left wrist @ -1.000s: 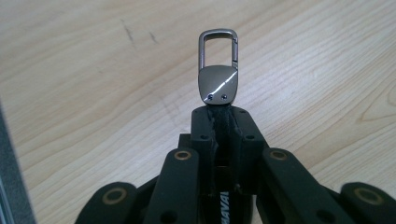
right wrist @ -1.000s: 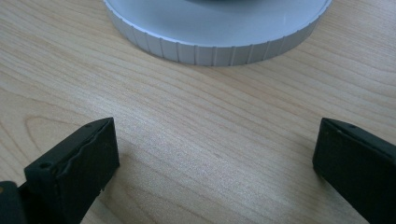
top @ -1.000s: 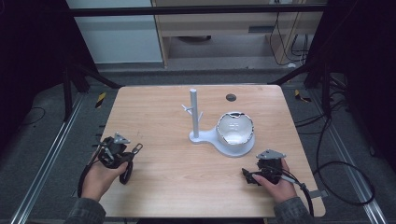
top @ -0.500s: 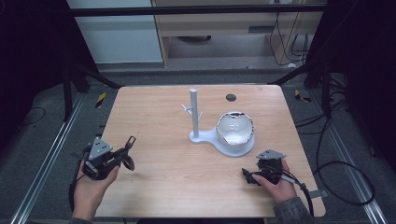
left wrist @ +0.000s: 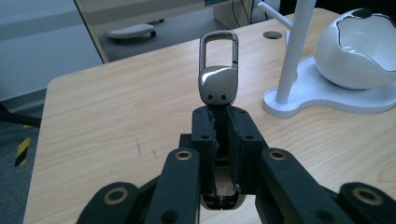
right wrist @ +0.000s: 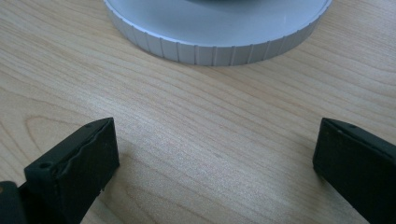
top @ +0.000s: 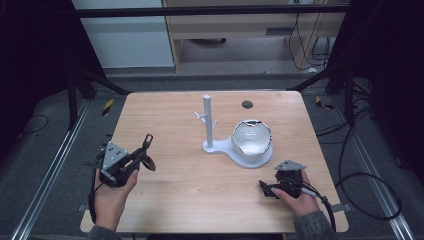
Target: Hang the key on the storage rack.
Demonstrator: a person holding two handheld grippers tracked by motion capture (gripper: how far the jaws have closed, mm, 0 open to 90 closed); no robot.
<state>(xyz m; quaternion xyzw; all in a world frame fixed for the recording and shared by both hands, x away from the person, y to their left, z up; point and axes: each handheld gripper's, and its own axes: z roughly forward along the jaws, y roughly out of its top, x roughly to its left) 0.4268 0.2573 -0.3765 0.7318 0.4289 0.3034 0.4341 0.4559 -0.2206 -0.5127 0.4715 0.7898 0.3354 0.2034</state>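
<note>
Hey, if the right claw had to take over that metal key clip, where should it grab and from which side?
Probably the open carabiner loop of the key clip, approached from the stand side. The left claw already clamps its lower strap, leaving the loop and silver body sticking out free. The right claw is open, so it fits.

left hand-held gripper: jaws clamped tight, tilted up a bit
right hand-held gripper: jaws wide apart, sitting low
</note>
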